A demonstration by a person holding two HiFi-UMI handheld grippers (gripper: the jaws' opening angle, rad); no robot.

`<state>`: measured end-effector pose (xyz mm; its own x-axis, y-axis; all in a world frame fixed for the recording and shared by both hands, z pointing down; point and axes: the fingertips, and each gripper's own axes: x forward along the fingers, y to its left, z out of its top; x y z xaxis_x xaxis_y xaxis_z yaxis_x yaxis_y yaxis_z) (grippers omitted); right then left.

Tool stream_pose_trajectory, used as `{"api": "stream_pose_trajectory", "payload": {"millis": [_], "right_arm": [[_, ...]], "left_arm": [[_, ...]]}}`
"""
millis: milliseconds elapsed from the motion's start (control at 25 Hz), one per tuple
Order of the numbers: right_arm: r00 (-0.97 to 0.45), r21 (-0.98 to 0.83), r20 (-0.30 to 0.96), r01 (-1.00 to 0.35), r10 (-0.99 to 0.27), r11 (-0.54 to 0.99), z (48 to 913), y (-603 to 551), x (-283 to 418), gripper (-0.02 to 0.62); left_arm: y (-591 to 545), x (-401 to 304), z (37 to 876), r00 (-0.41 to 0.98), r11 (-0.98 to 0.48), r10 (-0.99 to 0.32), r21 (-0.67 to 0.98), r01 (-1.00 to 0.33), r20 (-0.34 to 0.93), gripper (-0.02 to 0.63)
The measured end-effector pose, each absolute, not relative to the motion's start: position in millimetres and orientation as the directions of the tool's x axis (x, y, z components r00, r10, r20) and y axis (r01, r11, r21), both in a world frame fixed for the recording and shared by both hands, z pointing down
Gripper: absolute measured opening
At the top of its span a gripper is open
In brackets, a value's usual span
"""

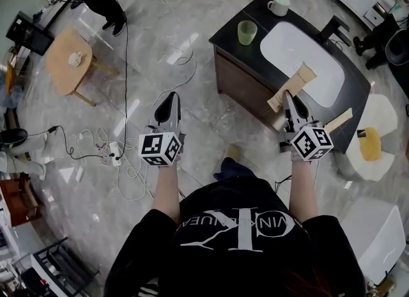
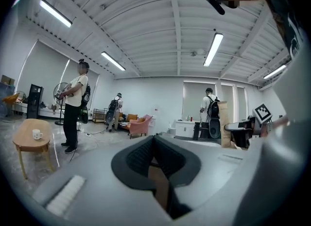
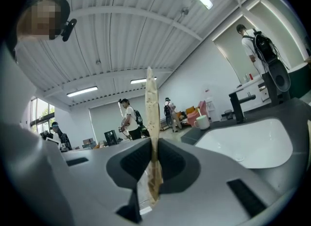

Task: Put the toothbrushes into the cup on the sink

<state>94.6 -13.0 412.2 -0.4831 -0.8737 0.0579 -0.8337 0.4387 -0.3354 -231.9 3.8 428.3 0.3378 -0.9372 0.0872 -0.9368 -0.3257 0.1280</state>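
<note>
Listing from the head view: one person in a black printed top, one gripper in each hand, both pointing level toward a dark sink table [image 1: 255, 11] on a grey marble floor [image 1: 160, 34].

Left gripper [image 1: 170, 101] — jaws together, nothing between them. It hangs over the floor, well apart from the table.

Right gripper [image 1: 291, 101] — jaws clamped on a toothbrush pack [image 1: 292, 86], a flat tan card sleeve. The right gripper view shows it edge-on, standing upright out of the jaws. In the head view its far end shows against the near rim of the white basin [image 1: 307, 59].

Second toothbrush pack [image 1: 339, 121]: same tan card, lying by the table's front right corner, just beside the right gripper.

Green cup [image 1: 246, 32]: upright on the table, left of the basin, nothing standing up out of it.

White mug [image 1: 278, 5]: at the table's far corner, with a slim white stick standing in it. What the stick is cannot be told.

Black faucet [image 1: 332, 29]: on the far side of the basin.

Round wooden side table [image 1: 61, 72]: far left, carrying a small white cup [image 1: 75, 58].

Power strip [image 1: 115, 154]: on the floor with loose white cables, left of the left gripper.
</note>
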Motion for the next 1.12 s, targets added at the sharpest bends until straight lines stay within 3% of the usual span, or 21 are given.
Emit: {"api": "stream_pose_trajectory", "payload": {"millis": [1120], "right_arm": [[-0.501,-0.362,0.055,-0.816,-0.864,0.450,425,-130,129,0.049]], "left_arm": [[-122,-171,440,0.395,-0.383,-0.912,0.111,-0.917,0.111,0.012]]}}
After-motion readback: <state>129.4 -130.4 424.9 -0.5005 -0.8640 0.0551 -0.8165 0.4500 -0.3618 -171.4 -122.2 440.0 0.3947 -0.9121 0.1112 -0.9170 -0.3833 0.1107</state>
